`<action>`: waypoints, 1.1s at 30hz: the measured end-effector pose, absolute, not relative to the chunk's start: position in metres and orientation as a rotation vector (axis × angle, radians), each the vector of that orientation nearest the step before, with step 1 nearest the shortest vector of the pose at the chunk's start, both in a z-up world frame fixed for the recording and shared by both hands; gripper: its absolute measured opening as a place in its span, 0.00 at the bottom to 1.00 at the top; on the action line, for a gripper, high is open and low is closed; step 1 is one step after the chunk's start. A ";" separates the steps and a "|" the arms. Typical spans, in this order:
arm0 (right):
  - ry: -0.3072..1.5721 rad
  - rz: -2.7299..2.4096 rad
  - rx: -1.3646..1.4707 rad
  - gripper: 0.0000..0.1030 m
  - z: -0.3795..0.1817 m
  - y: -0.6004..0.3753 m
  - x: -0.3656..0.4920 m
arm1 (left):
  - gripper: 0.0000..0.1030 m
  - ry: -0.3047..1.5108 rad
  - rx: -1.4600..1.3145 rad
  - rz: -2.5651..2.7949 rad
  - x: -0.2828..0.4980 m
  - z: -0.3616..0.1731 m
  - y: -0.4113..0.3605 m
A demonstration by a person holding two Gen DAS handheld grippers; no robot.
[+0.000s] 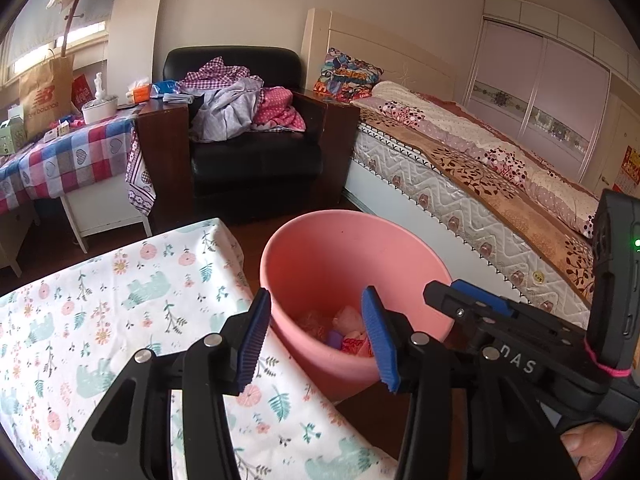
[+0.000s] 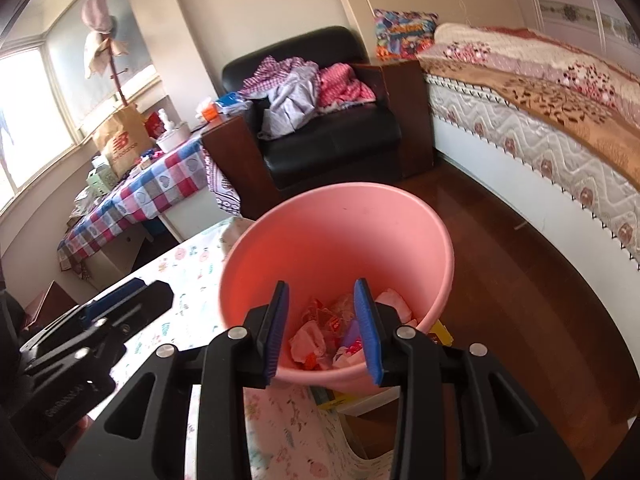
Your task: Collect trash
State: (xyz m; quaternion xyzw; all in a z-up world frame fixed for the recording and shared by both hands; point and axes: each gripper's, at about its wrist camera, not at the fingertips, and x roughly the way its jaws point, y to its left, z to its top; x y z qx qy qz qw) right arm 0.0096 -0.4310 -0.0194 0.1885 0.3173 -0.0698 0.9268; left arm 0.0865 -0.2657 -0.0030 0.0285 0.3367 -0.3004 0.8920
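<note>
Floral tablecloth (image 1: 100, 300) beside a pink bin (image 2: 340, 232) standing on the wooden floor (image 2: 520, 280); crumpled trash (image 2: 320, 336) lies at the bin's bottom. Left gripper (image 1: 316, 338) and right gripper (image 2: 322, 330) both hover above it, jaws apart, empty.

Home bedroom, lived-in. Made bed (image 1: 460, 152) with patterned quilt, cartoon-print pillow (image 1: 346, 76) at the headboard. Sliding-door wardrobe (image 1: 536, 80) along the far wall. Black leather armchair (image 1: 256, 136) heaped with loose clothes (image 1: 240, 104). Side table under a checked cloth (image 1: 68, 160), cluttered with a paper shopping bag (image 1: 46, 96) and tissue box. Wooden floor (image 2: 500, 264), window (image 2: 24, 128), coat stand.
</note>
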 end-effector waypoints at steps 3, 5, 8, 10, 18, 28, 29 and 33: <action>0.640 -0.132 0.348 0.41 -0.013 -0.419 0.000 | 0.46 0.706 0.058 -0.615 0.077 -0.001 -0.256; 0.630 -0.127 0.327 0.44 -0.010 -0.411 -0.006 | 0.46 0.706 0.056 -0.609 0.070 0.001 -0.249; 0.621 -0.103 0.320 0.44 -0.008 -0.398 -0.016 | 0.46 0.704 0.049 -0.605 0.058 0.002 -0.238; 0.618 -0.089 0.312 0.44 -0.007 -0.391 -0.020 | 0.46 0.696 0.045 -0.601 0.051 0.003 -0.231; 0.620 -0.056 0.278 0.44 -0.003 -0.366 -0.031 | 0.46 0.686 -0.001 -0.564 0.032 0.006 -0.199; 0.611 -0.017 0.247 0.44 -0.001 -0.339 -0.040 | 0.46 0.681 -0.030 -0.529 0.023 0.007 -0.173; 0.613 -0.019 0.243 0.44 -0.001 -0.336 -0.040 | 0.45 0.682 -0.034 -0.526 0.023 0.007 -0.171; 0.623 -0.008 0.242 0.44 0.000 -0.331 -0.039 | 0.45 0.685 -0.049 -0.507 0.025 0.006 -0.163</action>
